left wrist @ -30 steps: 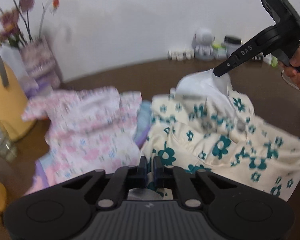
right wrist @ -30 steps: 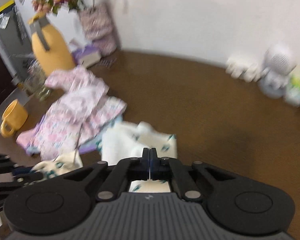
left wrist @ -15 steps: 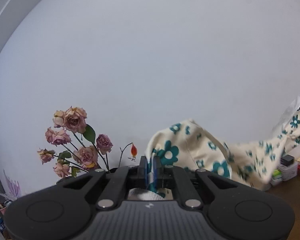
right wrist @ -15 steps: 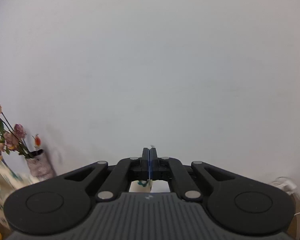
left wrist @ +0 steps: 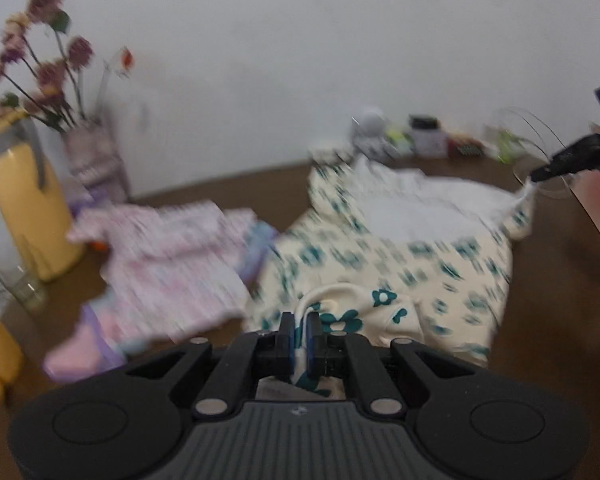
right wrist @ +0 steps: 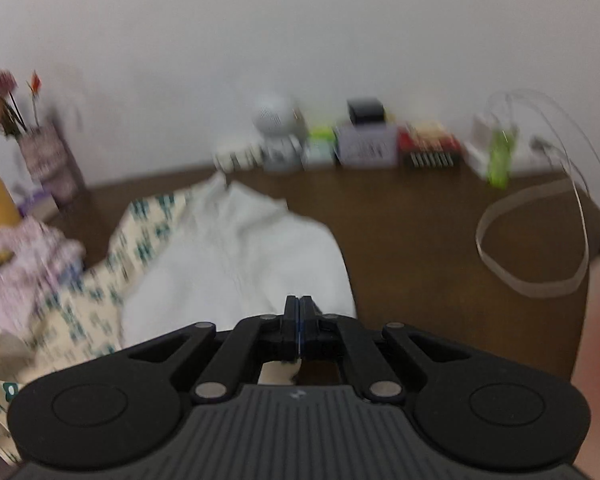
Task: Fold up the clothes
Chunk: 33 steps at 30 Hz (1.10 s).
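A cream garment with teal flowers (left wrist: 384,256) lies spread over the brown table (left wrist: 560,280), its white inner side (left wrist: 412,208) turned up at the far end. My left gripper (left wrist: 299,334) is shut on the near edge of this garment, cloth pinched between its blue pads. The right gripper (left wrist: 540,176) appears at the right of the left wrist view, holding the far corner. In the right wrist view my right gripper (right wrist: 299,320) is shut on the white cloth (right wrist: 236,256), with the flowered side (right wrist: 96,288) to its left. Both views are blurred.
A pink patterned garment (left wrist: 172,264) lies left of the flowered one. A yellow jug (left wrist: 28,208), a glass (left wrist: 18,284) and a vase of flowers (left wrist: 92,152) stand at the left. Small boxes and a white figure (right wrist: 276,128) line the wall. A strap loop (right wrist: 532,240) lies at right.
Both grippers swung the flowered garment up in front of the wall half a second ago. Now they have come back down and the garment lies spread on the table.
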Available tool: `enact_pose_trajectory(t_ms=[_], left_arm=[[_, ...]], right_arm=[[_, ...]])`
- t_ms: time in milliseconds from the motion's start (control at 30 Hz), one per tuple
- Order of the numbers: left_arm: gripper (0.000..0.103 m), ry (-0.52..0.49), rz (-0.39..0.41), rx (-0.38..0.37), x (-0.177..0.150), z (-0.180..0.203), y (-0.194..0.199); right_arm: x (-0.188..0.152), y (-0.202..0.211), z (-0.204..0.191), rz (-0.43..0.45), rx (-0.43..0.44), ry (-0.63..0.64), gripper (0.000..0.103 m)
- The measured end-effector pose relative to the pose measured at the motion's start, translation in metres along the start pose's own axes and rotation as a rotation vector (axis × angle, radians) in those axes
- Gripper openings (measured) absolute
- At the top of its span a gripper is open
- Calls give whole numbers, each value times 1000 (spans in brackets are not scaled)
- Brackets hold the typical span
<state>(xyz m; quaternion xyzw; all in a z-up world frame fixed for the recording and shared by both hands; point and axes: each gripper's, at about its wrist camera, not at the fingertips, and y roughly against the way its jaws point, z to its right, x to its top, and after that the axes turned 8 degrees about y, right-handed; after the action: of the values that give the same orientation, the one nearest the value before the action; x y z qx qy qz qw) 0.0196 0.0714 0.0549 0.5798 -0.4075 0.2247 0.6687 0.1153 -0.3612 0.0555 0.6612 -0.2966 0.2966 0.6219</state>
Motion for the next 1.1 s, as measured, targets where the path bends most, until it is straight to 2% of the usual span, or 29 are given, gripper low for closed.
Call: enact_pose_trajectory(t_ms=[100, 167, 200, 233, 267, 300, 367, 400, 467, 533, 667, 833, 900, 967, 1000, 1033, 1067, 1100], left_arm=[[5, 13, -20, -30, -12, 4, 4], [7, 22, -24, -21, -10, 4, 4], [9, 34, -25, -6, -10, 3, 6], [12, 47, -26, 3, -9, 1, 8], [16, 61, -30, 4, -8, -3, 11], [21, 78, -29, 3, -8, -7, 15], [51, 106, -5, -2, -8, -17, 25], [57, 117, 8, 2, -6, -21, 30], [73, 137, 27, 21, -1, -28, 35], [83, 156, 47, 40, 5, -36, 41], [83, 122, 4, 42, 27, -36, 18], [81, -5, -96, 34, 46, -14, -45], [73, -55, -143, 43, 51, -7, -71], [41, -118, -191, 85, 52, -3, -93], [33, -147, -217, 110, 50, -2, -104], [18, -171, -240, 129, 48, -2, -112], [8, -186, -256, 135, 47, -3, -118], [4, -200, -259, 140, 46, -5, -121]], right_arm=[[-22, 0, -7, -32, -40, 38, 1], [-31, -3, -12, -63, -71, 72, 8], [-35, -2, -16, -71, -97, 93, 21], [-37, 3, -21, -68, -131, 126, 39], [-39, 9, -27, -51, -161, 172, 46], [-41, 16, -37, -25, -187, 230, 53], [-45, 32, -54, 19, -190, 322, 63], [-47, 39, -62, 34, -166, 353, 67], [-51, 48, -77, 38, -54, 384, 74], [-54, 51, -96, 26, 53, 414, 79], [-65, 41, -142, -20, 222, 499, 79], [-85, 31, -203, -55, 389, 641, 78], [-91, 26, -220, -67, 416, 683, 74], [-94, 20, -231, -72, 396, 710, 62], [-95, 17, -234, -75, 387, 718, 50], [-95, 15, -235, -80, 386, 720, 36], [-95, 13, -234, -86, 391, 719, 30], [-94, 12, -233, -91, 402, 715, 16]])
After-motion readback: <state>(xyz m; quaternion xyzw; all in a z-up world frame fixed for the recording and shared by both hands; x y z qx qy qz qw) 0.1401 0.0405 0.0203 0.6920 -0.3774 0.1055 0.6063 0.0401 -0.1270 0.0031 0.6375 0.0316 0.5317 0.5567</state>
